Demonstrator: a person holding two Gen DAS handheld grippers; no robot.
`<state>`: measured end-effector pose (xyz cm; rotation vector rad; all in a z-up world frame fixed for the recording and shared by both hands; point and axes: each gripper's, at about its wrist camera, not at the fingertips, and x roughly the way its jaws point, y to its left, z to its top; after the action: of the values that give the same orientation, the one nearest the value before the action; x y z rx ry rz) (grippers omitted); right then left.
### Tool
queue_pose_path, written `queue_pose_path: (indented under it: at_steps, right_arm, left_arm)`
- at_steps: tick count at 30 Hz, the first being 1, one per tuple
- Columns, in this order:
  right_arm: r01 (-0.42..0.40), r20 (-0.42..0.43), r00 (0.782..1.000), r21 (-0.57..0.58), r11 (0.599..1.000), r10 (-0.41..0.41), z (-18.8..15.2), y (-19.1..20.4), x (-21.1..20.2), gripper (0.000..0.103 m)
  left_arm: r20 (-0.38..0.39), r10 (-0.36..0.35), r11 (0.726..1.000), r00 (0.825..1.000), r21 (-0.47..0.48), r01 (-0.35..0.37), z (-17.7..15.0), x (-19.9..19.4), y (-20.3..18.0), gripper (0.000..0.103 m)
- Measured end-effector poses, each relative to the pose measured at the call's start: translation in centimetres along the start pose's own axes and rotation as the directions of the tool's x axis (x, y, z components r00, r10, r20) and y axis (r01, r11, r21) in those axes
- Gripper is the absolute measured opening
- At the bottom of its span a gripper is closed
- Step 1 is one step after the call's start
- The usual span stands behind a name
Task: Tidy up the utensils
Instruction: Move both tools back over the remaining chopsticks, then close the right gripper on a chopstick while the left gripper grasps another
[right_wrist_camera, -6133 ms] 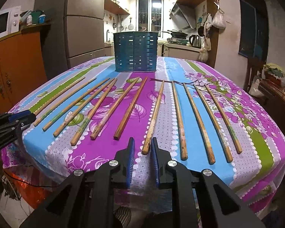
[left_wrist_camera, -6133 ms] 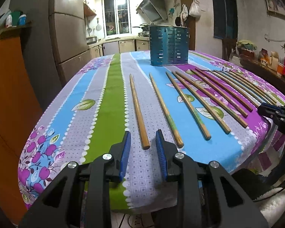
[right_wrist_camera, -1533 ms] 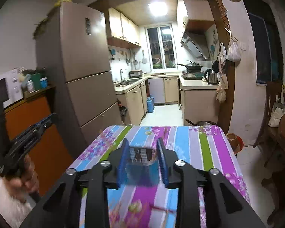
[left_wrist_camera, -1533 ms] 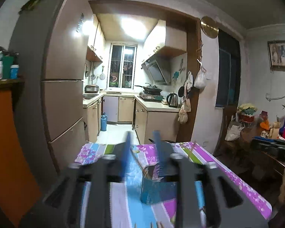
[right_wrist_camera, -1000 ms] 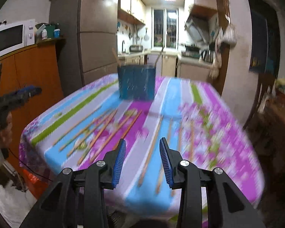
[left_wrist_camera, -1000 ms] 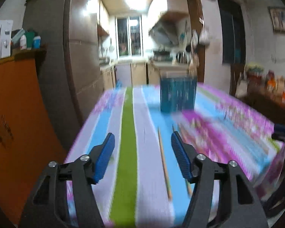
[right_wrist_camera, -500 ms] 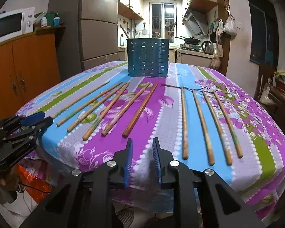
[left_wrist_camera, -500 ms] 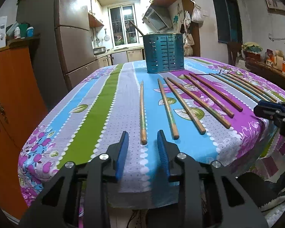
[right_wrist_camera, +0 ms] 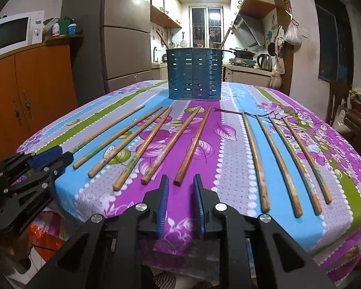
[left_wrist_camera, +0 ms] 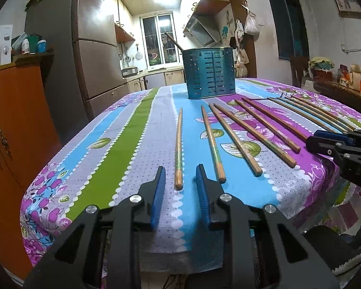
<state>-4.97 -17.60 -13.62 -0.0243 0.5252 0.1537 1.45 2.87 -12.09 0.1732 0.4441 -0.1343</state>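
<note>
Across the tablecloth (right_wrist_camera: 228, 168), nine chopsticks (right_wrist_camera: 192, 144) fanned out flat, butt ends toward the near edge, tips toward the holder (right_wrist_camera: 194, 74) at 12 o'clock. Two sticks already standing in that holder, so barely begun; nine left to lift and drop in. Left gripper (left_wrist_camera: 180, 180) low at 6 o'clock, jaws narrowing, nothing between them yet, leftmost stick (left_wrist_camera: 178, 149) lined up just ahead. Right gripper (right_wrist_camera: 180, 189) likewise at 6 o'clock, jaws narrow and empty, a middle stick's butt just in front. Judged next: one pick per side.
</note>
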Motion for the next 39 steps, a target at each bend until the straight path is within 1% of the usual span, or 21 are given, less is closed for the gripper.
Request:
queue_pose_path:
  at_steps: [4,8,12,18,20,24,29,35,39]
  right_arm:
    - [0.024,0.014,1.000,0.004,1.000,-0.024,-0.1,0.4,0.4,0.021]
    - [0.051,0.037,0.998,0.017,0.999,-0.052,-0.3,0.5,0.5,0.016]
    - [0.077,0.066,0.995,0.020,0.997,-0.078,-0.7,0.8,0.5,0.011]
    - [0.076,0.055,0.995,0.044,0.996,-0.079,-0.5,0.5,0.3,0.008]
    - [0.072,0.044,0.996,0.056,0.996,-0.075,-0.4,0.3,0.1,0.007]
    - [0.075,0.040,0.996,0.063,0.995,-0.077,-0.1,-0.5,-0.5,0.007]
    - [0.088,0.073,0.993,0.022,0.996,-0.090,0.2,-0.7,-2.3,0.007]
    - [0.109,0.114,0.988,-0.024,0.994,-0.105,0.8,-0.9,-4.5,0.007]
    - [0.121,0.151,0.982,-0.026,0.992,-0.116,1.7,-1.5,-6.1,0.007]
  left_arm:
    - [0.012,0.005,1.000,1.000,-0.002,-0.005,-0.3,-0.2,-0.1,0.021]
    - [0.021,-0.005,1.000,1.000,-0.011,0.005,-0.5,-0.5,-0.2,0.014]
    - [0.031,-0.019,0.999,0.999,-0.025,0.020,-0.7,-0.5,-0.1,0.012]
    - [0.039,-0.031,0.999,0.999,-0.035,0.033,-0.7,-0.5,0.0,0.010]
    - [0.036,-0.037,0.999,0.999,-0.034,0.038,-0.7,-0.6,0.0,0.005]
    - [0.022,-0.048,0.998,0.999,-0.049,0.049,-0.4,-0.5,0.2,0.005]
    - [0.009,-0.052,0.997,0.999,-0.058,0.052,-0.3,-0.9,0.3,0.005]
    - [0.022,-0.046,0.997,0.999,-0.068,0.047,0.3,-2.5,1.1,0.005]
    - [0.040,-0.040,0.994,0.998,-0.103,0.044,1.3,-3.7,2.1,0.005]
